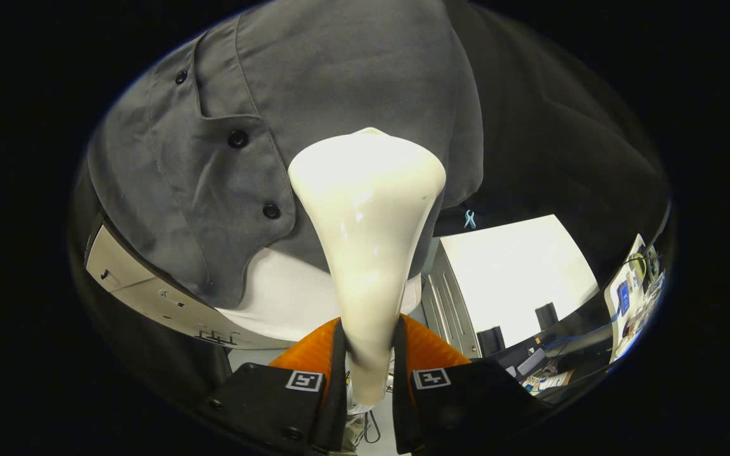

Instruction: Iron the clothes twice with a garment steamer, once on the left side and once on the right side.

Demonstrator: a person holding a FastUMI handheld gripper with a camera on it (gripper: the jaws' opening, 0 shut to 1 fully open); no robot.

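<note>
claw (369, 370): clamped on the narrow handle of the white steamer (366, 209), both fingers (324, 351) pressing its sides | steamer: head wide end up, ahead of fingers, against the grey shirt (314, 95) | shirt: hanging, dark buttons (237, 139) beside steamer head, white cloth (282, 291) under its hem

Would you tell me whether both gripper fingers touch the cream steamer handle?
Touching: the gripper view shows both fingers pressed against the cream plastic steamer handle between them.
</note>
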